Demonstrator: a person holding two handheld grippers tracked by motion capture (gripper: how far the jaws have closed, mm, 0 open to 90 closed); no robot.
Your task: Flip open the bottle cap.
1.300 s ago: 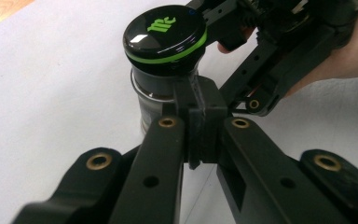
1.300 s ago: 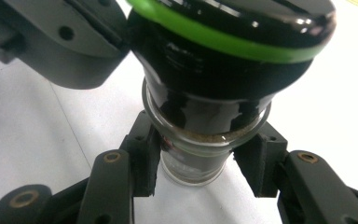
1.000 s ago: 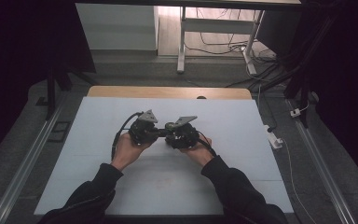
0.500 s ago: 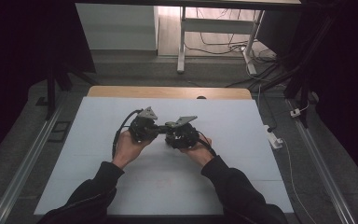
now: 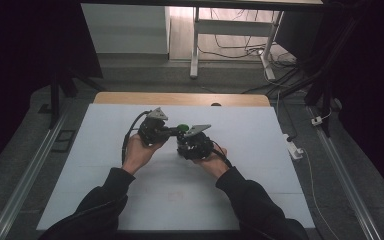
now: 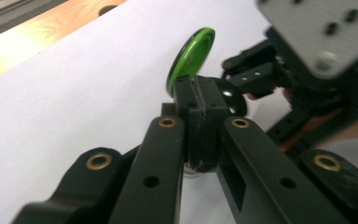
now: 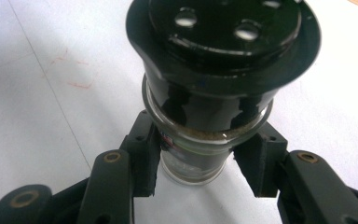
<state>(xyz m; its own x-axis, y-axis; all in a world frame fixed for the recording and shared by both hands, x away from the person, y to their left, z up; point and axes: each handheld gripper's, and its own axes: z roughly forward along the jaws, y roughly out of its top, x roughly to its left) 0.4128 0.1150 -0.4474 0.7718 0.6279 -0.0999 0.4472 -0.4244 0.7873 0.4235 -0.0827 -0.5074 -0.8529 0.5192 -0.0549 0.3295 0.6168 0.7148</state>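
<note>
A small glass shaker jar [image 7: 193, 161] with a black perforated top [image 7: 223, 42] stands between the pads of my right gripper [image 7: 200, 158], which is shut on its glass body. Its round green flip lid [image 6: 191, 53] is tipped up and open. My left gripper [image 6: 200, 95] has its pads pressed together at the lid's lower edge, pinching it. In the high view both grippers meet at the middle of the table, the left gripper [image 5: 176, 131] coming from the left and the right gripper [image 5: 184, 139] from the right, with the green lid [image 5: 182, 127] between them.
A white sheet covers the table [image 5: 105, 200]; a strip of bare wood [image 5: 130, 98] shows at its far edge. Faint red marks [image 7: 77, 84] lie on the sheet near the jar. Cables and a white plug [image 5: 295, 149] lie on the floor at the right.
</note>
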